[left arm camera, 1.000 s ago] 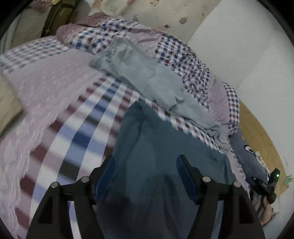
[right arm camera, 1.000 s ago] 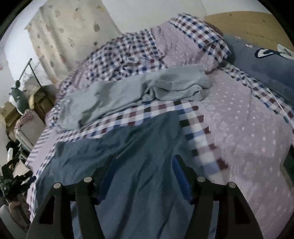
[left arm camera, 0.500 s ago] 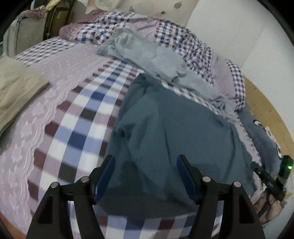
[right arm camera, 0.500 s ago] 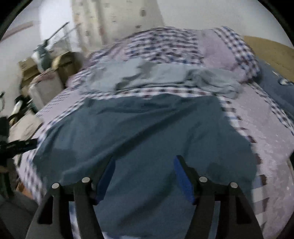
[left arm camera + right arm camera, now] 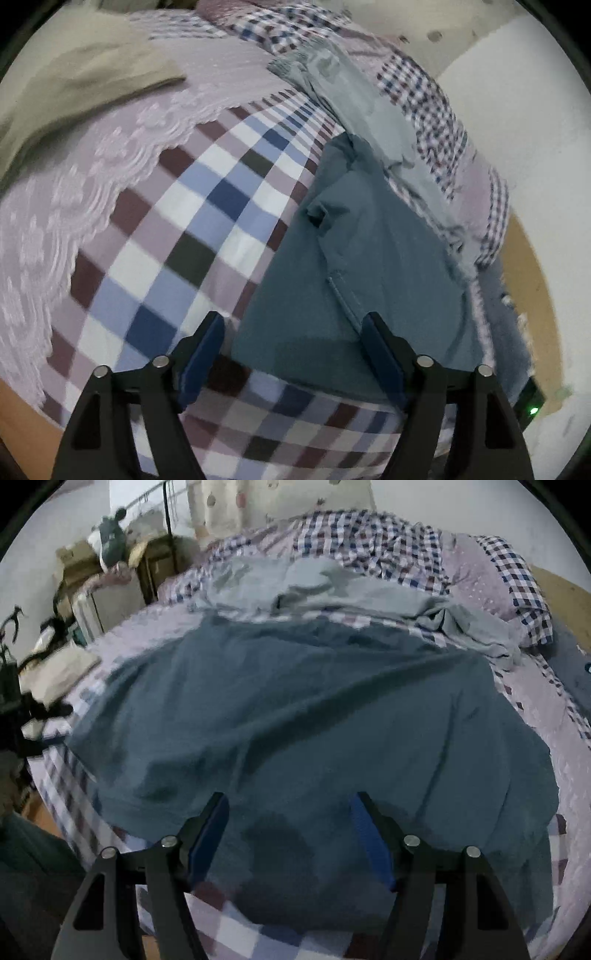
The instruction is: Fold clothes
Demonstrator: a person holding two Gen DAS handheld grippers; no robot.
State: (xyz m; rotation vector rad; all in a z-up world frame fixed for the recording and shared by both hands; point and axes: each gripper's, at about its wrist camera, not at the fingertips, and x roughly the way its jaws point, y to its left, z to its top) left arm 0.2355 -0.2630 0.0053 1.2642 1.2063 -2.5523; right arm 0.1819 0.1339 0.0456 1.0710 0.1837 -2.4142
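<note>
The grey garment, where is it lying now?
In the right wrist view the grey garment lies across the far part of the bed, just behind the blue garment and before the crumpled checked quilt.

A dark teal cotton garment (image 5: 295, 716) lies spread across the checked purple bedspread (image 5: 546, 701), the right gripper (image 5: 288, 812) poised wide-jawed above its near hem, a crumpled pale grey garment (image 5: 332, 587) beyond.

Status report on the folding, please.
Both grippers open, left just widening, right empty. Blue garment flat on bed, unfolded. Grey garment lies beyond, clear.
</note>
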